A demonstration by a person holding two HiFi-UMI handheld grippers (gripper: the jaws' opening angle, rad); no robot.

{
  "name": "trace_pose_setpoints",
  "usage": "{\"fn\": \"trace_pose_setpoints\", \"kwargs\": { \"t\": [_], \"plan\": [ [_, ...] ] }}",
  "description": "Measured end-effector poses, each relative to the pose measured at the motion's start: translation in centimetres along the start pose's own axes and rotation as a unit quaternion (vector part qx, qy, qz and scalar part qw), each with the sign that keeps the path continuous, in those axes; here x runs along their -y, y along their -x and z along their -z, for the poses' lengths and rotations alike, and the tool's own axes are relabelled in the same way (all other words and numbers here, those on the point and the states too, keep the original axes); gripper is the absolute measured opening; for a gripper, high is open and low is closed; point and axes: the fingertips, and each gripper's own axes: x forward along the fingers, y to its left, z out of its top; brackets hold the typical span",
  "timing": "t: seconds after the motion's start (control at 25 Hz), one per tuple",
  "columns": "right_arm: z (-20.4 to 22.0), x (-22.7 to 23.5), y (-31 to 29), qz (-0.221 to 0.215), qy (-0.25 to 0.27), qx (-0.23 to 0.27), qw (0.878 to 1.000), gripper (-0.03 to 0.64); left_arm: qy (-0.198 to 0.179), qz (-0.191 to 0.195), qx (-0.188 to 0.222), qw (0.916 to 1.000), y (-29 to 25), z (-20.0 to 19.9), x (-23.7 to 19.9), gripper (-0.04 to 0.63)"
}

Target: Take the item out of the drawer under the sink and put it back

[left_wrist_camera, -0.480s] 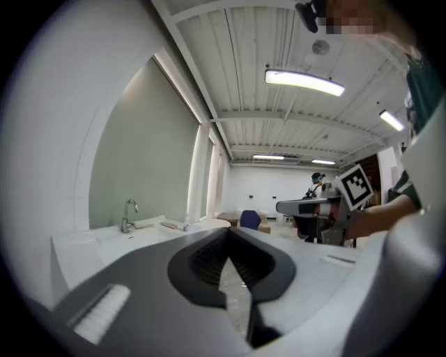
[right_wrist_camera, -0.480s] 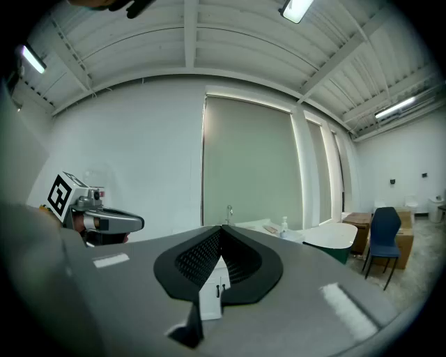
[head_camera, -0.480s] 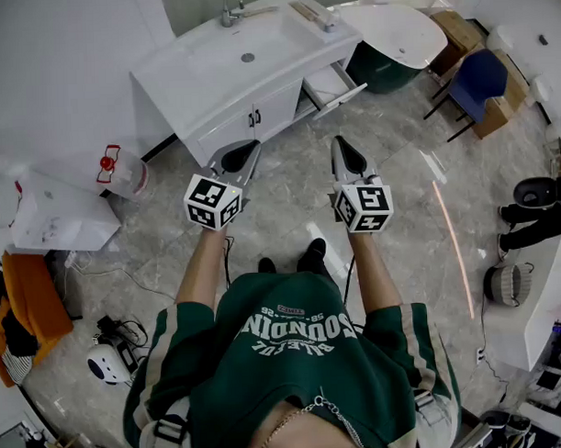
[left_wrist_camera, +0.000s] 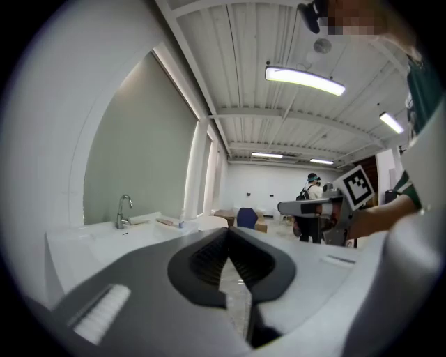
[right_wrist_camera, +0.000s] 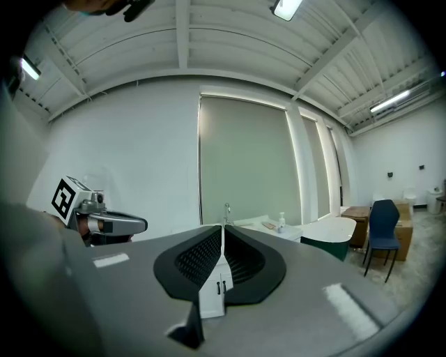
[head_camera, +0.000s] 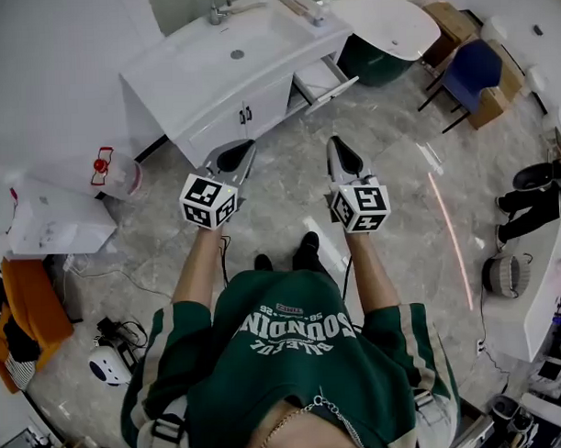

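Note:
The white sink cabinet (head_camera: 212,92) stands ahead of me, with one drawer (head_camera: 323,79) pulled open at its right end; I cannot make out what lies in it. Both grippers hang in the air over the marble floor, short of the cabinet. My left gripper (head_camera: 233,157) is shut and holds nothing; its closed tips (left_wrist_camera: 227,233) point past the counter and faucet (left_wrist_camera: 122,210). My right gripper (head_camera: 341,156) is also shut and empty. Below its closed tips (right_wrist_camera: 222,230) the cabinet doors (right_wrist_camera: 217,286) show through the gap between the jaws.
A round white table on a green base (head_camera: 390,24) stands right of the cabinet, with a blue chair (head_camera: 469,72) and cardboard boxes beyond. A white box (head_camera: 55,226), a red-and-white container (head_camera: 113,174) and floor cables (head_camera: 110,335) lie to the left.
In the head view the cabinet has slid slightly up and to the left. Both grippers keep nearly the same place and stay shut.

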Motion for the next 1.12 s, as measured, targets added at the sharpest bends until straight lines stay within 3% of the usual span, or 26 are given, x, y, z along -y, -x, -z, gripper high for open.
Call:
{"fn": "trace_pose_setpoints", "kwargs": {
  "t": [0.4, 1.12],
  "plan": [
    [-0.2, 4.6, -1.8, -0.023, -0.005, -0.011, 1.000, 0.003, 0.007, -0.007, -0.004, 0.9999, -5.5, -0.8, 1.0, 0.049],
    [0.0, 15.5, -7.3, -0.105, -0.002, -0.033, 0.994, 0.003, 0.036, -0.076, -0.012, 0.9964, -16.8, -0.3, 2.4, 0.049]
  ]
}}
